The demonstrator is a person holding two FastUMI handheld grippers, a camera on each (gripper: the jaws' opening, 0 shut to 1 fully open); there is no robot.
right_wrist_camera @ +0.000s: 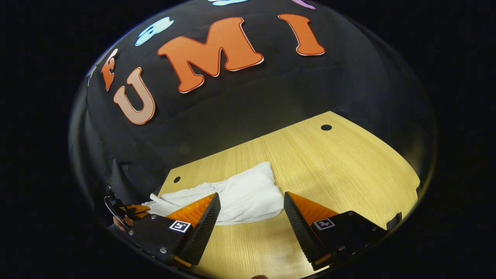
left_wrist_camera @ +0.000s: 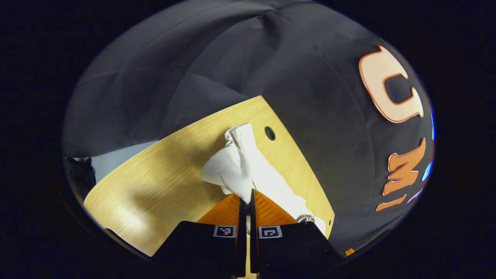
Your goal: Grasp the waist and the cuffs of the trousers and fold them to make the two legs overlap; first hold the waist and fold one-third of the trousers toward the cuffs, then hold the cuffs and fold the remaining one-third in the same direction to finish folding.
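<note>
White trousers lie bunched on the wood desk, w/ one strip of cloth running to the far edge near a round hole in the top, and another trailing right along the desk's right edge. L tongs are clamped on a fold of that cloth at the near end: both fingers pressed together, fabric pinched betw. them and rising out past the tips. Cloth by the grip is crumpled and lifted a bit off the desk.

From the right gripper view, trousers sit on the left half of the desk, a flat-ish folded pile w/ a rounded far-right corner; a thinner part stretches off left toward the desk's left edge, near a small hole. R tongs gape wide, nothing betw. the fingers, held above the near side of the pile, not touching it as far as can be seen. Left finger overlaps the cloth in view; right finger is over bare wood just right of the pile. Another hole sits at the far right of the desk.
</note>
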